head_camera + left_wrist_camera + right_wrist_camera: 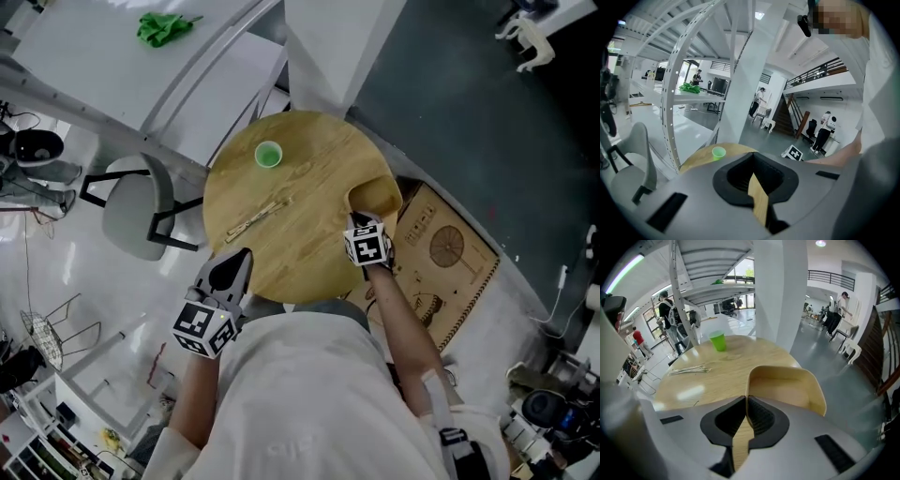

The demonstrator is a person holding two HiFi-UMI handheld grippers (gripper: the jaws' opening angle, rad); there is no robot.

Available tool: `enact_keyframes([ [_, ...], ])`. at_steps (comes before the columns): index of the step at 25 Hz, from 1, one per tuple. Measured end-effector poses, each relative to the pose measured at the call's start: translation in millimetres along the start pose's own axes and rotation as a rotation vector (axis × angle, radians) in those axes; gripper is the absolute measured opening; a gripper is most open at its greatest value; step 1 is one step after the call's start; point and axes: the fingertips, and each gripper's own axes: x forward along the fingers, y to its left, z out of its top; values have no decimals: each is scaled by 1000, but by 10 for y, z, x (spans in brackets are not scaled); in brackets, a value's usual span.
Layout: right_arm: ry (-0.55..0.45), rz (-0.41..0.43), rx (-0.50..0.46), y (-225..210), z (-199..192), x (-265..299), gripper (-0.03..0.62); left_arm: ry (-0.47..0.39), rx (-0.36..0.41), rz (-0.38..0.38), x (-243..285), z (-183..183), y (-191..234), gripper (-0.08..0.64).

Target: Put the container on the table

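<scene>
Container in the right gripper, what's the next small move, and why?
Probably ease the container a little further in, toward the cup, before letting go. The right gripper is shut on its near rim, and it sits right at the table edge, its far side seemingly at or past it. I can't tell whether it rests flat.
</scene>
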Motion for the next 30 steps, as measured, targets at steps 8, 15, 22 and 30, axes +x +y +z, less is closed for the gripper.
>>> enact_keyframes([
  [8,21,15,-94,-93,179,164,41,-13,-49,92,-122,-115,28,15],
  [15,18,22,-114,-77,202,260,41,-29,-61,131,-275,-160,-12,15],
  [22,-3,22,-79,-2,178,280,54,-41,-72,149,-429,-212,23,15],
  [30,-65,-5,-25,26,320,6,97,-59,-52,108,-472,-116,105,15],
])
